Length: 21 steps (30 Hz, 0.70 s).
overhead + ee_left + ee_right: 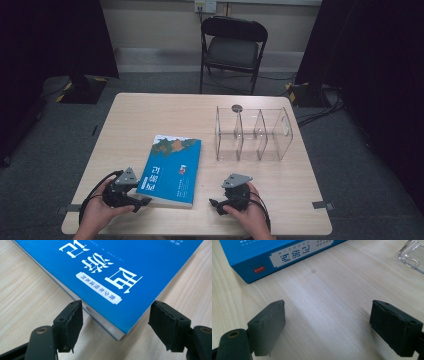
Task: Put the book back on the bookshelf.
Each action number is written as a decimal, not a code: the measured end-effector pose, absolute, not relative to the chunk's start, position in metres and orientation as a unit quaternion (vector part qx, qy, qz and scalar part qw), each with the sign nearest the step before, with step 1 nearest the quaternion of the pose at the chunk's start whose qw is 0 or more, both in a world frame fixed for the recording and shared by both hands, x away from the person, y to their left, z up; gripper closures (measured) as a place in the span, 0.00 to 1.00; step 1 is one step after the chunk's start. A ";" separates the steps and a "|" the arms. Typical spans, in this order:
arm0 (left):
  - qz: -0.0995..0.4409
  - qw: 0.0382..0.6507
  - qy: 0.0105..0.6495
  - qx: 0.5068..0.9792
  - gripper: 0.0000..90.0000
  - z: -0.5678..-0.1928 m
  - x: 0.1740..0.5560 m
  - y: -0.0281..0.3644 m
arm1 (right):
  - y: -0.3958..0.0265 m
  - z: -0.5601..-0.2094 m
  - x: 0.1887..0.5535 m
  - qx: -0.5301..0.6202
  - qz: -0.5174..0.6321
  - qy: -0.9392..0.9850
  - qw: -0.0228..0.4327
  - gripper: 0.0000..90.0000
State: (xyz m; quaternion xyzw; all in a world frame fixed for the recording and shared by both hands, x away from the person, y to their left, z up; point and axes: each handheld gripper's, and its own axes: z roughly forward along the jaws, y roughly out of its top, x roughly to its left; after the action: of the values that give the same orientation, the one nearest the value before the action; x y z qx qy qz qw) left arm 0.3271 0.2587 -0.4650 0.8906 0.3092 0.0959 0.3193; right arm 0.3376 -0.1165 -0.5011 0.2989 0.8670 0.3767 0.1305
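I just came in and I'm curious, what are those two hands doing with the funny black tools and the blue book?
A person sits at a wooden table with a black gripper in each hand. The left gripper is open, with a corner of the blue book between its fingers, which sit at the book's edges. The book lies flat on the table. The right gripper is open too, over bare wood beside the book. A clear plastic organizer with compartments stands farther back, with nothing in it.

books: 1 blue book [171, 170] | clear organizers: 1 clear organizer [253, 134], three compartments | grippers: 2, left gripper [141, 202], right gripper [216, 205] | chairs: 1 folding chair [233, 47] | counters: 1 counter [150, 112]
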 end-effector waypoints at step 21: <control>0.129 0.326 0.280 0.894 0.26 -0.457 0.328 0.257 | -0.116 -0.501 0.337 0.299 0.377 0.867 0.131 0.14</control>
State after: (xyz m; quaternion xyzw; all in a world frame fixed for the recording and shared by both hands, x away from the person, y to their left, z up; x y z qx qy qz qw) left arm 0.3284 0.2571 -0.4574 0.8936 0.2799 0.1286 0.3265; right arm 0.3375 -0.1164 -0.5012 0.2993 0.8669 0.3766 0.1308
